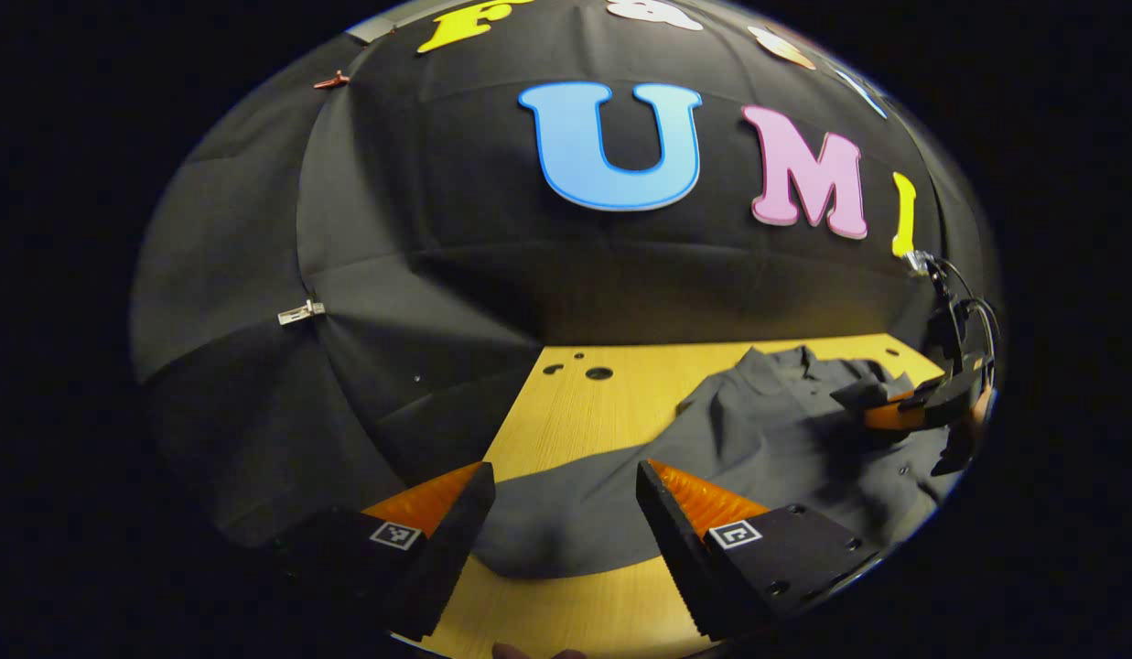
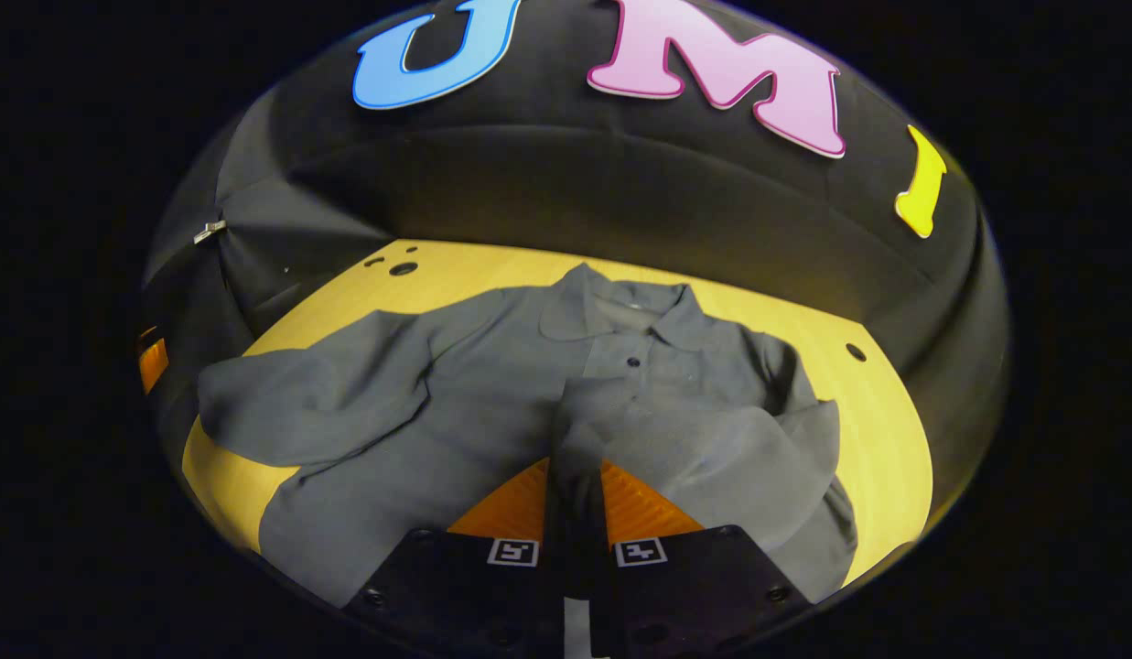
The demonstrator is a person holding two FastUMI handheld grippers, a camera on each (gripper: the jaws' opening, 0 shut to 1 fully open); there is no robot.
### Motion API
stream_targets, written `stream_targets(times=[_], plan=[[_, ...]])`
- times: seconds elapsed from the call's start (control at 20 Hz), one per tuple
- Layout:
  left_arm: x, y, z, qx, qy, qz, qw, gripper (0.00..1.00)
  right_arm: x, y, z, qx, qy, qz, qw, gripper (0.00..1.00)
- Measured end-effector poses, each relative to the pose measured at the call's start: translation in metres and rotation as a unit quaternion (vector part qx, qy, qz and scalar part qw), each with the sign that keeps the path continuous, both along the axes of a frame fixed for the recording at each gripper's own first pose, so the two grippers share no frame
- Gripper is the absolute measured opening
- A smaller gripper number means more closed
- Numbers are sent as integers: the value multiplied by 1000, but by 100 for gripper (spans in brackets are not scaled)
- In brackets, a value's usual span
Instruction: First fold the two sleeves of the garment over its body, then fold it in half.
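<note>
A grey collared shirt [image 2: 492, 384] lies face up on the yellow wooden table [image 2: 886, 430], collar toward the far wall. One sleeve [image 2: 712, 439] is drawn across the shirt's body, and my right gripper [image 2: 576, 462] is shut on its cuff over the middle of the shirt. The other sleeve [image 2: 291, 403] lies spread out sideways. In the left gripper view that sleeve's end [image 1: 566, 531] rests on the table between the fingers of my left gripper [image 1: 564, 471], which stands open just above it. The right gripper [image 1: 904, 407] shows far off at the right edge, over the shirt [image 1: 767, 430].
The table [image 1: 575, 412] has a few small round holes [image 1: 598, 372] near its far corner and another hole [image 2: 856, 351] at the right side. Black cloth walls close in the table's back and sides. A metal clip [image 1: 300, 312] holds the cloth at the left.
</note>
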State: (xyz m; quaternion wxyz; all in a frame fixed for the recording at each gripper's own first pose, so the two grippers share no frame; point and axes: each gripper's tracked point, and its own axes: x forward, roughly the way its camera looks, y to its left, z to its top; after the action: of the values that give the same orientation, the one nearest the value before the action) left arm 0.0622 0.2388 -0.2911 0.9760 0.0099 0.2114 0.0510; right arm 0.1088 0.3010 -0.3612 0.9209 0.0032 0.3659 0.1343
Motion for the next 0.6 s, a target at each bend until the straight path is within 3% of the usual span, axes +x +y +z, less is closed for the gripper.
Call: stream_targets(times=[0.15, 0.25, 0.3, 0.35, 0.4, 0.5, 0.55, 0.6], plan=[[-2, 12, -22, 9, 19, 8, 1000, 97, -2, 7, -14, -1, 18, -1, 1000, 22], [-2, 21, -34, 9, 29, 19, 999, 97, -5, 15, -19, 0, 31, 3, 1000, 36], [-2, 27, -39, 10, 32, 25, 999, 97, -6, 17, -21, -2, 34, 6, 999, 27], [0, 33, -44, 12, 36, 32, 999, 97, -8, 20, -22, -2, 37, 9, 999, 36], [0, 38, -48, 10, 40, 38, 998, 97, -10, 26, -21, 4, 40, 13, 999, 27], [1, 44, -62, 0, 49, 48, 998, 97, -15, 35, -20, 13, 46, 21, 999, 41], [2, 45, -67, -7, 53, 52, 997, 97, -16, 37, -18, 13, 46, 25, 999, 36], [1, 47, -75, -14, 60, 57, 996, 97, -17, 39, -15, 13, 43, 28, 999, 45]])
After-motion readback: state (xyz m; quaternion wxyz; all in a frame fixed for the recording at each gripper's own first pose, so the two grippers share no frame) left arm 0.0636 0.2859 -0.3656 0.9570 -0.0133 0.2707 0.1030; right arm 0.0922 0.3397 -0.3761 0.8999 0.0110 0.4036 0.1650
